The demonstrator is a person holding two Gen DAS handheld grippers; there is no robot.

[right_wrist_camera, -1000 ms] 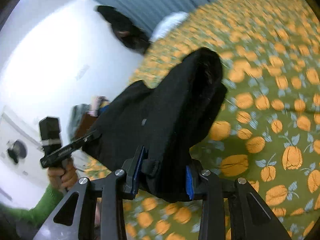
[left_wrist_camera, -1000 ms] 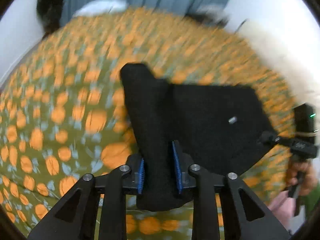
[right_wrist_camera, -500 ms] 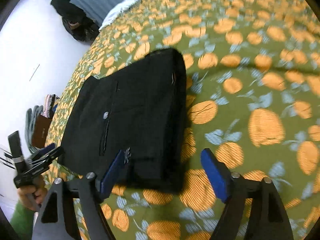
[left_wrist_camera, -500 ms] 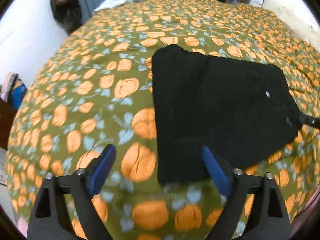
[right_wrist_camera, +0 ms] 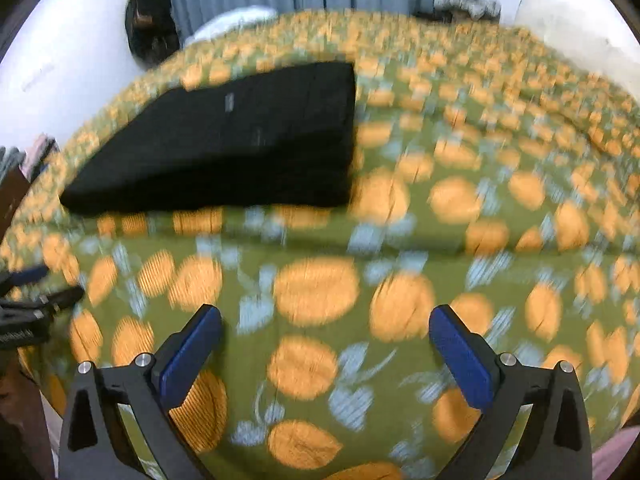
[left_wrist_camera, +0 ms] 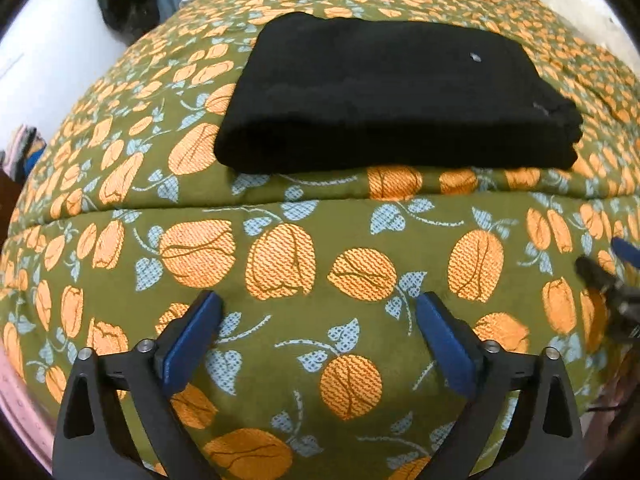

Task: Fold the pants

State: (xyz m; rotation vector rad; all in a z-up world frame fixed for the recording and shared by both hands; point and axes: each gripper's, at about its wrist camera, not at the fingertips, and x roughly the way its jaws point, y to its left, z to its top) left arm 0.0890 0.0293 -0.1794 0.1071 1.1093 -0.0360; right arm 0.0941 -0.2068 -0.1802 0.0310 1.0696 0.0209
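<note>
Black pants (left_wrist_camera: pixel 384 100) lie folded into a compact stack on a bed (left_wrist_camera: pixel 280 264) with an orange-flowered green cover. The left hand-held gripper (left_wrist_camera: pixel 316 336) and right hand-held gripper (right_wrist_camera: pixel 324 340) hover nearer, jaws wide, empty. Folding looks finished.

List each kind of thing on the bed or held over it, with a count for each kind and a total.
Folded black pants: 1
Grippers, both open, the left gripper and the right gripper: 2
Bedspread with an orange fruit print: 1
Total: 4
</note>
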